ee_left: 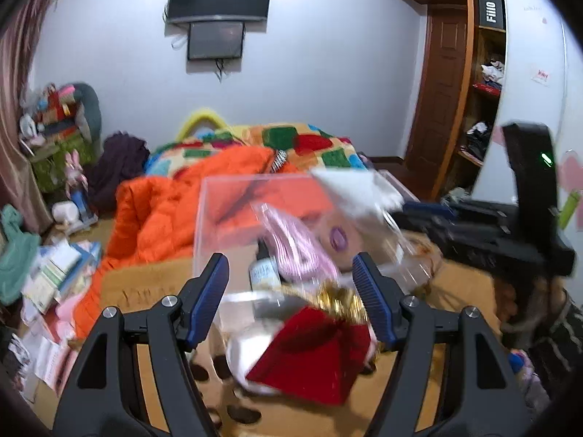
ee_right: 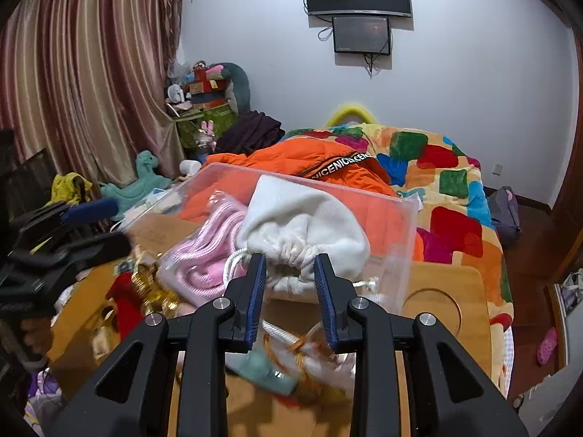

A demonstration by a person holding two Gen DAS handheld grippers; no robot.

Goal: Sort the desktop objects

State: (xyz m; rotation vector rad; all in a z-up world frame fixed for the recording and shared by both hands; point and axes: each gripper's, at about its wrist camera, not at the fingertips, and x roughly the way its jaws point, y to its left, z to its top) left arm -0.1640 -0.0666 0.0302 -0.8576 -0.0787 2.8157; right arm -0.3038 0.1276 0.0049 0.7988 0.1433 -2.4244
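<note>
White drawstring pouch (ee_right: pixel 302 225): soft, light, crushable cloth, resting over clear box's (ee_right: pixel 408 225) near wall. Right gripper (ee_right: pixel 289 284) clamped on its gathered neck, the best hold. Left gripper (ee_left: pixel 291 291) apart, empty.

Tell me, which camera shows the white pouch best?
The right wrist view: the white pouch sits sharp and central, gathered neck between the right gripper pads. The left wrist view shows it only as a white blur over the clear box.
</note>
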